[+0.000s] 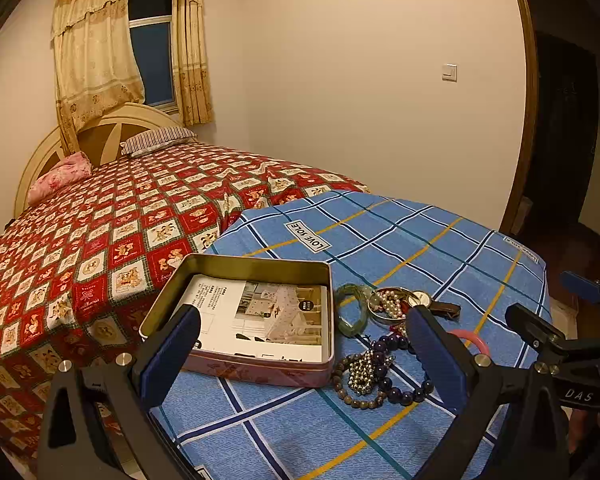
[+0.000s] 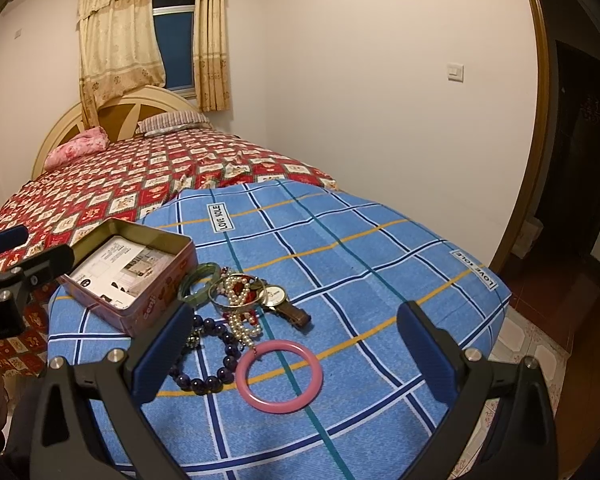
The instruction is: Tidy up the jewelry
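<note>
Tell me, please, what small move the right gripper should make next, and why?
Probably lower the right gripper onto the pink bangle and close on its rim. Both grippers are open and empty, the bangle lies apart from the tangled beads and sits between the right fingers, and the tin box is open, with only a printed sheet in it.

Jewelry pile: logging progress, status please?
Both grippers open, holding nothing. Jewelry on blue cloth beside tin; none in tin. Pink bangle nearest right fingers, unobstructed.
</note>
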`<state>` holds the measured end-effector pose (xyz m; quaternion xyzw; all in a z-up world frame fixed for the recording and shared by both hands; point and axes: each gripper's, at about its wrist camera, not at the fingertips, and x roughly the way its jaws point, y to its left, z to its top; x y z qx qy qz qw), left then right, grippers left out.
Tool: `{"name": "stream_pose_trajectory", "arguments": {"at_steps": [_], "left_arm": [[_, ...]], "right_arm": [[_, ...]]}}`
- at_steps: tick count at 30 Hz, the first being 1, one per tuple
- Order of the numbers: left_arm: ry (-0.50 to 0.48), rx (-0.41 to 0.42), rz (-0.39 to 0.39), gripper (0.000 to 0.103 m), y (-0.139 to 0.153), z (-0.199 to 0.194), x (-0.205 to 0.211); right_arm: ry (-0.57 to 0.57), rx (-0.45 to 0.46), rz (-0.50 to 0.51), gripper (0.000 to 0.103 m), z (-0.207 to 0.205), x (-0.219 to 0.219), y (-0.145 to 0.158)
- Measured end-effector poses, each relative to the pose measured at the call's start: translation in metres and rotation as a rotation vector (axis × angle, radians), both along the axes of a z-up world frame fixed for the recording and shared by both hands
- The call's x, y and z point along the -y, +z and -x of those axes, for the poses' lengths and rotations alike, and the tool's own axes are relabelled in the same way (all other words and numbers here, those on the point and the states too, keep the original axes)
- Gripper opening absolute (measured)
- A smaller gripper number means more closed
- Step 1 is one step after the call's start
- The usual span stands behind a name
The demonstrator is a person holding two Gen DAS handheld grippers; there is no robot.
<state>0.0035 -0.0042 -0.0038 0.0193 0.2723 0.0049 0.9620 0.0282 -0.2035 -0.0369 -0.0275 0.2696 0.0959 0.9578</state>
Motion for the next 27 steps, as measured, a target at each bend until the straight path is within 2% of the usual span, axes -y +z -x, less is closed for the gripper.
{"name": "stream_pose_trajectory", "arguments": {"at_steps": [27], "left_arm": [[-0.002,0.002,0.003,0.102,-0.0007,0.0008,0.0007]], "right_arm": [[0.003,-0.003,0.006,0.103,0.0031,-0.0028,-0.006]]}}
